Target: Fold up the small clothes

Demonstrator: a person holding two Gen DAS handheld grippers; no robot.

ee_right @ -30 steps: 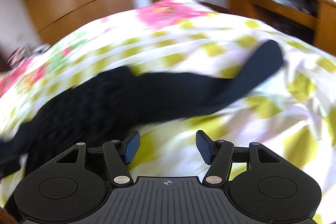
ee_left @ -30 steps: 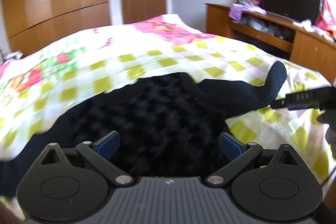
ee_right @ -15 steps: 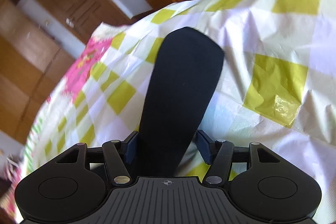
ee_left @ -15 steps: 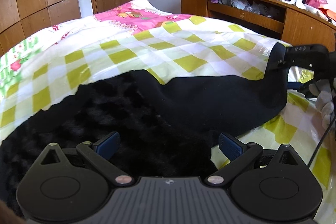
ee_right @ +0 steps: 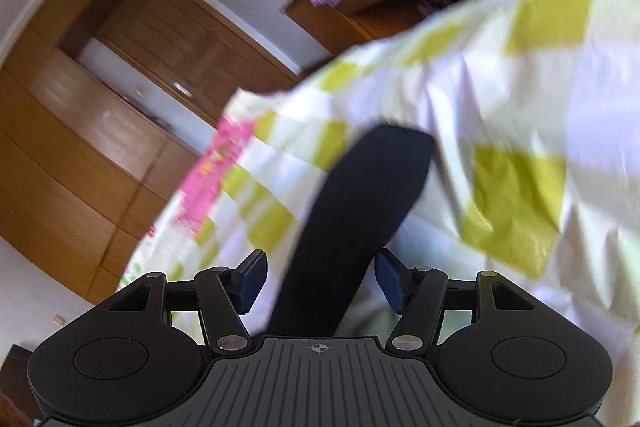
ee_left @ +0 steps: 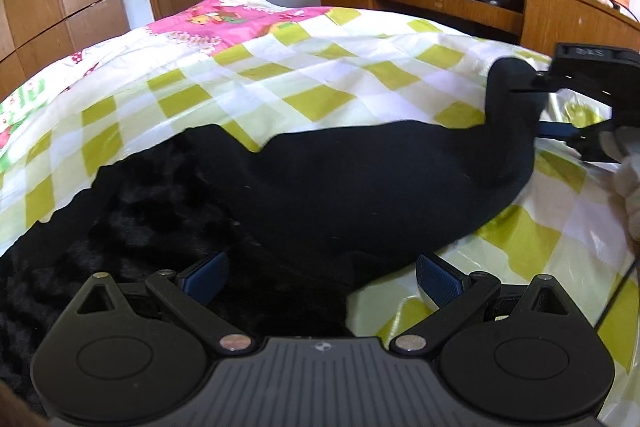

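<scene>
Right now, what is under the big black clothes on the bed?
The black fuzzy garment lies on the yellow-and-white checked bedsheet, which shows all around it. Whatever lies beneath its middle is covered, so I cannot see it.

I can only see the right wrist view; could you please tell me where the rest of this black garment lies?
Observer: The garment stretches across the bed, from the right claw to a fluffy part under the left claw.
Operator: Thank you. Is the left claw gripping it?
Observer: No, it is open. One finger sits over the fluffy part, the other over the bed.
</scene>
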